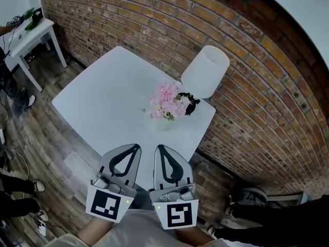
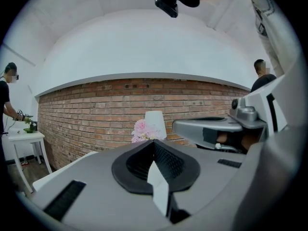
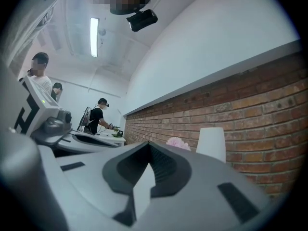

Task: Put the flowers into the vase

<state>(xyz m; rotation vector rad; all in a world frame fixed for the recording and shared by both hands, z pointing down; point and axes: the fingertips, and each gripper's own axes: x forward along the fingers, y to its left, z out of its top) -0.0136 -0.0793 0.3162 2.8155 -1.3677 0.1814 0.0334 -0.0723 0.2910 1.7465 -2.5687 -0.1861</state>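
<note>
Two claws sit side by side close to the person's body, off the near corner of the white bench (image 1: 105,94). The left claw (image 1: 137,146) has its jaws pressed together on nothing, and so does the right claw (image 1: 158,147); each claw's own view shows the tips meeting with nothing between them.

The pink flowers (image 1: 166,101) stand upright toward the far right of the bench, with their stems apparently down in a clear glass vase (image 1: 163,122). The glass is faint, so I can't be sure how deep they sit. To my eye the task is finished or close to it.

If the bunch needs settling, spread one claw first and come in low from the near side. Pinch the stems under the blooms rather than the petals, and steady the glass with the other claw, since it looks light and likely to tip.

The vase is near the bench's right-hand edge. A tall white tapered shade (image 1: 206,70) stands just behind it, a small dark item (image 1: 192,103) is just beside the blooms, and the brick wall (image 1: 154,14) lies beyond. A push to the right or away risks a knock or a fall. The left half of the bench is bare and gives room to swing, and the small side table (image 1: 31,32) is well apart.
</note>
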